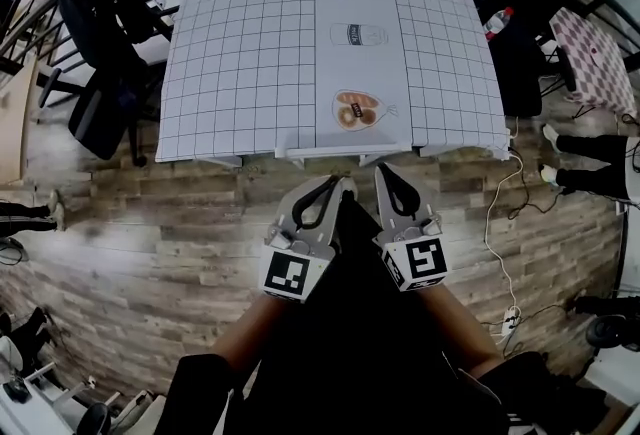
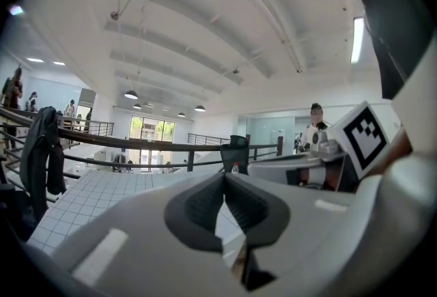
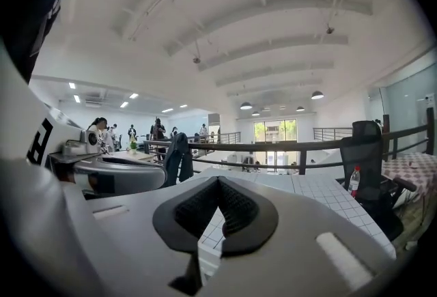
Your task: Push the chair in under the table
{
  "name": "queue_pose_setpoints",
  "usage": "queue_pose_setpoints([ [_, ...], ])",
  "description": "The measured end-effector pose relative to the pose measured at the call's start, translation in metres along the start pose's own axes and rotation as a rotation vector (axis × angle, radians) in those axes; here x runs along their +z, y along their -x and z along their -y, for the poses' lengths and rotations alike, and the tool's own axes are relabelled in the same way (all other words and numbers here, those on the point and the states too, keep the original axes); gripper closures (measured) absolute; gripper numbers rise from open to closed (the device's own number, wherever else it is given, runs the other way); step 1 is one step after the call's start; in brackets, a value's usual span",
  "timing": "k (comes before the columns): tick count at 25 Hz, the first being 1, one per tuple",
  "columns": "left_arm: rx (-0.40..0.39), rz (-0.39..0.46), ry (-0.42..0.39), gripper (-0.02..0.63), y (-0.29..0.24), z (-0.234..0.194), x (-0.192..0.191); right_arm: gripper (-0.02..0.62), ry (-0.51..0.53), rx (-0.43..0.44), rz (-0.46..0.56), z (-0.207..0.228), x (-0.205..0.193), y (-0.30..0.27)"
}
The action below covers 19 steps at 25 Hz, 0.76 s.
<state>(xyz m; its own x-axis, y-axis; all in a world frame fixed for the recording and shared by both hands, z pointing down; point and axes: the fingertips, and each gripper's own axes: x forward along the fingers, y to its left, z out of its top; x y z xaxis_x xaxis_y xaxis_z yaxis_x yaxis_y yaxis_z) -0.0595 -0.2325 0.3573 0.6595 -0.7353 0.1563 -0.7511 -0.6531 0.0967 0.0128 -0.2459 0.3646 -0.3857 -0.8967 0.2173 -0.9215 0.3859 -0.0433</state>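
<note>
The left hand-held gripper (image 1: 337,187) and right hand-held gripper (image 1: 384,174), each with jaws pressed together on nothing, hover side by side at the worktop's (image 1: 240,53) near edge, probably as blunt pushers for the chair (image 1: 352,233), seemingly the dark shape between them.

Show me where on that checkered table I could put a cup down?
The table is bare across its left side, next to the chair with the jacket, and across its right side, by the black chair. The middle strip is busier: a pale packet and a bag of round snacks lie there.
</note>
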Motion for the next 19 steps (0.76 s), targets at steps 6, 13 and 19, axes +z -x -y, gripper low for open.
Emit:
queue_pose_setpoints([
  [6,0.014,0.012,0.006,0.597,0.001,-0.007,0.003,0.598,0.011,-0.001,0.033,-0.007,0.009,-0.004],
  [13,0.055,0.028,0.003,0.597,-0.004,-0.025,0.012,0.597,0.044,-0.013,0.052,-0.008,0.024,-0.013],
  [19,0.066,0.039,0.010,0.597,-0.008,-0.032,0.014,0.598,0.062,-0.037,0.037,-0.003,0.023,-0.020],
])
